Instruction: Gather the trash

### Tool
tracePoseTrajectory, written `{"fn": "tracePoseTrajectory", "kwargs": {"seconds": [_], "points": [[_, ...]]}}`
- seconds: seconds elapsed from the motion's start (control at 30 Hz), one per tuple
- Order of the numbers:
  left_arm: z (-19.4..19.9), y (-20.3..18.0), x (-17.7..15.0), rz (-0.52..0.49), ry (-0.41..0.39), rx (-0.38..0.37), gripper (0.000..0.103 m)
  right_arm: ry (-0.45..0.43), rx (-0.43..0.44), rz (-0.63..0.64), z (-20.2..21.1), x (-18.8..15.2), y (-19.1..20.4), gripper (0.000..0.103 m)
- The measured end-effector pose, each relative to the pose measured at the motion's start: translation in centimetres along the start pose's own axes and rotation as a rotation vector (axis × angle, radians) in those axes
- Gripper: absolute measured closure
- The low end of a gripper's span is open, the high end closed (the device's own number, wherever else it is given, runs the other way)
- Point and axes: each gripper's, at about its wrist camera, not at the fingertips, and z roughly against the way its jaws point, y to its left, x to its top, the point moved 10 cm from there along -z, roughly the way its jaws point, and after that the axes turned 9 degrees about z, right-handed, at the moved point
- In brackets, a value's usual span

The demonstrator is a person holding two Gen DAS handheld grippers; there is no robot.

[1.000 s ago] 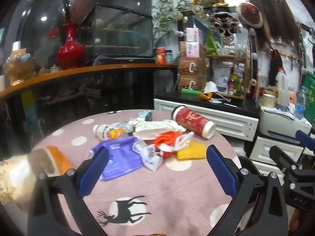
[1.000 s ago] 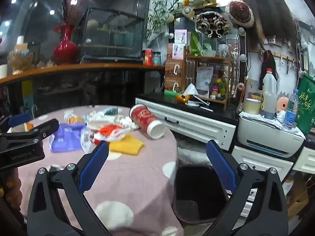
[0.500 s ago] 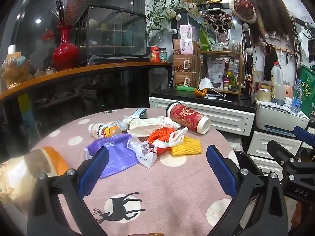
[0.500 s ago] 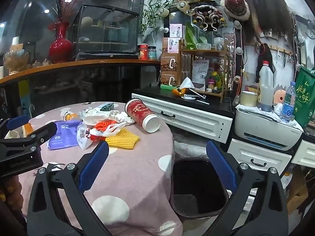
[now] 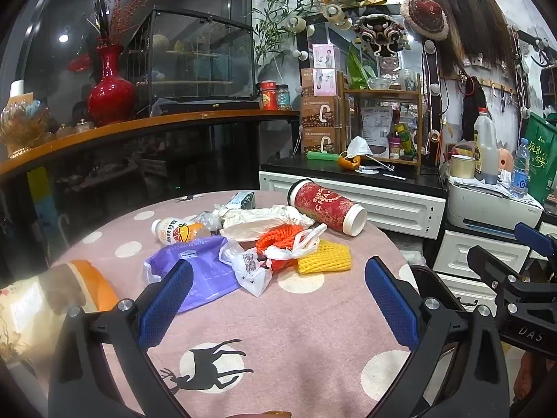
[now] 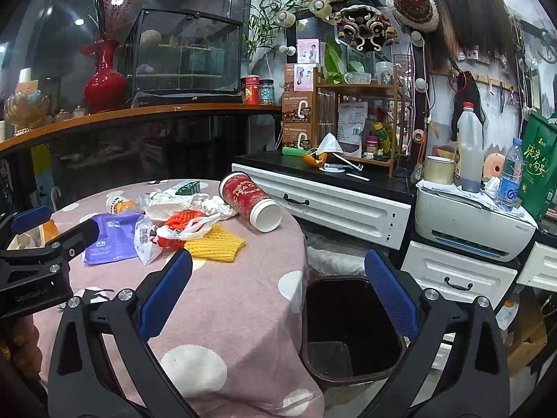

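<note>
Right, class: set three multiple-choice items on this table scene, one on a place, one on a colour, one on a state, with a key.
1. Where is the dark plastic bin?
A. On the table
B. On the floor beside the round pink-clothed table
C. On the white printer

2. What colour is the foam fruit net beside the tied white plastic bag?
A. Yellow
B. Green
C. Black

3. How is the red paper cup?
A. Upright
B. Crushed flat
C. Lying on its side

Key: 1 B, the right wrist view shows it below the table's edge. 2 A, its mesh is plainly yellow. 3 C, its white open end faces sideways. Both the left gripper and right gripper are open, holding nothing.
</note>
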Motion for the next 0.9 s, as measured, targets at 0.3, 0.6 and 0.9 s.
{"fn": "tracePoseTrajectory", "kwargs": {"seconds": [0.3,0.6,0.9], "points": [[-0.11,0.06,-0.33,-0.001,0.01,-0.003,0.005,-0.001,0.004,-0.011,-0.15,-0.24,-0.12,0.005],[-0.15,0.19,-0.35,0.004,0.01,-0.003,0.005,0.003,0.005,-0.012,-0.25,-0.36,-0.06,0.005],[-0.17,0.22,-0.57,0.005,0.014,-0.005,0.005,0.008,0.003,-0.017,-0.37,-0.67,-0.14,0.005]]}}
